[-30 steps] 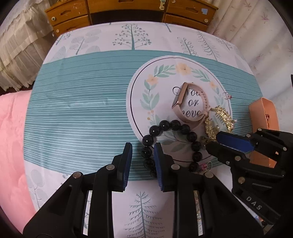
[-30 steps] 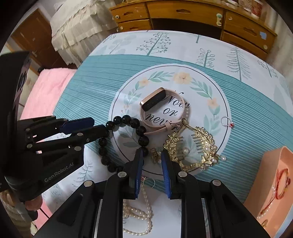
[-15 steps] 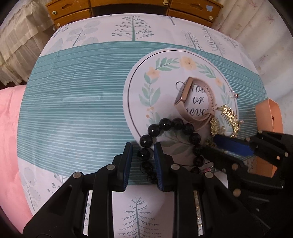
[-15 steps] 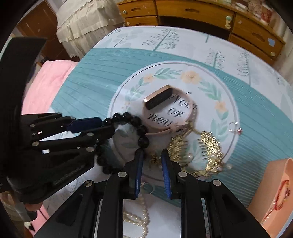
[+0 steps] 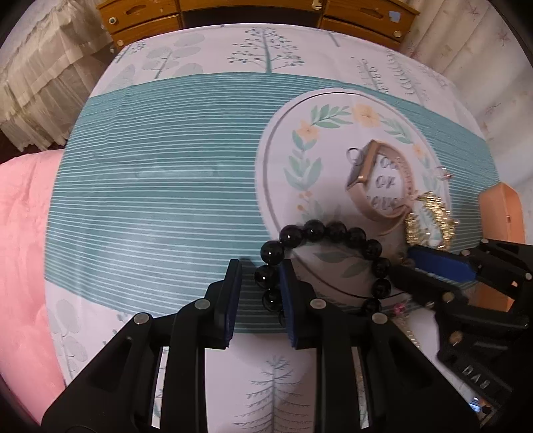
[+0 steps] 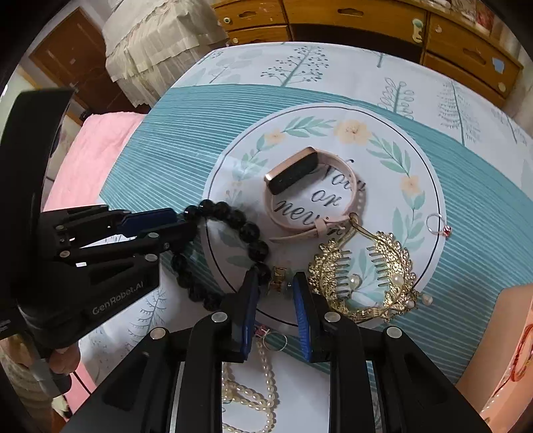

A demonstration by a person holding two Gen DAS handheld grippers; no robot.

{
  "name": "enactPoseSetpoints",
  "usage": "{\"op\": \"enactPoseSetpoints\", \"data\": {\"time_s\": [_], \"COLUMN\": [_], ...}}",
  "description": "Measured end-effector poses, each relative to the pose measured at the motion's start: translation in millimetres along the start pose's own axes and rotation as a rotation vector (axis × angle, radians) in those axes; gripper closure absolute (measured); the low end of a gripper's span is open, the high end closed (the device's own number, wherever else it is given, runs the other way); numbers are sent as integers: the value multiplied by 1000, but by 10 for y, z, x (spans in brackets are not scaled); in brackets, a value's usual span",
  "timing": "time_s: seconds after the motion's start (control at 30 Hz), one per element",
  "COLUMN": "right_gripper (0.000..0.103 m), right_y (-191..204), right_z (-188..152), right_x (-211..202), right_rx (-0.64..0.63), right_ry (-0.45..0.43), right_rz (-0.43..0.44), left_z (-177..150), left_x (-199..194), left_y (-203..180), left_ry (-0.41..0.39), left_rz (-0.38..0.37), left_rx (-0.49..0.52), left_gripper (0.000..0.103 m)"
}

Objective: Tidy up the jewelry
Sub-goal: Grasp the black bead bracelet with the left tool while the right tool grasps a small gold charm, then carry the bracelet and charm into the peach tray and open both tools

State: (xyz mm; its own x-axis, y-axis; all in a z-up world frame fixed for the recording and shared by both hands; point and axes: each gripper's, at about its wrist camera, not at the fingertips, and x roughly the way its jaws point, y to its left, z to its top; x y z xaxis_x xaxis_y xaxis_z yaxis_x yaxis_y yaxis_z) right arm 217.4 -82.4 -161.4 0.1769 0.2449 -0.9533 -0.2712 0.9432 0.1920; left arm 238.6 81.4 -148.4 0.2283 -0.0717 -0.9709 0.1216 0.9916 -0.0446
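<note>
A black bead bracelet [image 5: 333, 229] [image 6: 240, 219] lies on the printed cloth. My left gripper [image 5: 260, 283] [image 6: 186, 223] points down over the bracelet's left side. One bead sits in the narrow gap between its blue pads, and the pads do not squeeze it. My right gripper [image 6: 275, 286] [image 5: 404, 263] is open just as narrowly around a small gold charm [image 6: 278, 278] without pressing it. Beyond lie a rose-gold watch [image 6: 293, 173] [image 5: 363, 166], a gold hair comb [image 6: 366, 279] and a ring with a red stone [image 6: 436, 226]. A pearl necklace [image 6: 263, 393] lies under the right gripper.
An orange box [image 5: 499, 213] [image 6: 513, 333] stands at the right edge of the table, with a red cord inside. Wooden drawers [image 5: 250, 13] line the far side. Pink bedding [image 5: 26, 233] lies to the left. A person's hand [image 6: 63, 359] holds the left gripper.
The left gripper has tilted a little, so the jewelry sits farther right in its view. The beads stay between its fingers. Neither jaw gap has changed, and the right gripper has barely moved.
</note>
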Motion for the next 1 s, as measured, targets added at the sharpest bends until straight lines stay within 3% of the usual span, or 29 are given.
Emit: {"op": "enactPoseSetpoints", "data": {"time_s": [0.2, 0.57, 0.63, 0.83, 1.0], "right_gripper": [82, 85, 86, 88, 88], "right_y": [-29, 89, 93, 64, -34], "right_z": [18, 40, 28, -46, -198], "right_x": [41, 63, 39, -243, -650], "right_rx": [19, -17, -11, 21, 55], "right_ry": [2, -6, -14, -88, -171], "right_rz": [3, -104, -91, -16, 30], "left_z": [-15, -3, -22, -98, -137], "left_x": [-10, 1, -3, -80, -434], "left_y": [113, 121, 97, 51, -62], "left_ry": [5, 0, -3, -19, -97], "left_rz": [25, 42, 18, -13, -75], "left_rx": [-12, -19, -20, -41, -43], "left_gripper": [82, 82, 90, 91, 91]}}
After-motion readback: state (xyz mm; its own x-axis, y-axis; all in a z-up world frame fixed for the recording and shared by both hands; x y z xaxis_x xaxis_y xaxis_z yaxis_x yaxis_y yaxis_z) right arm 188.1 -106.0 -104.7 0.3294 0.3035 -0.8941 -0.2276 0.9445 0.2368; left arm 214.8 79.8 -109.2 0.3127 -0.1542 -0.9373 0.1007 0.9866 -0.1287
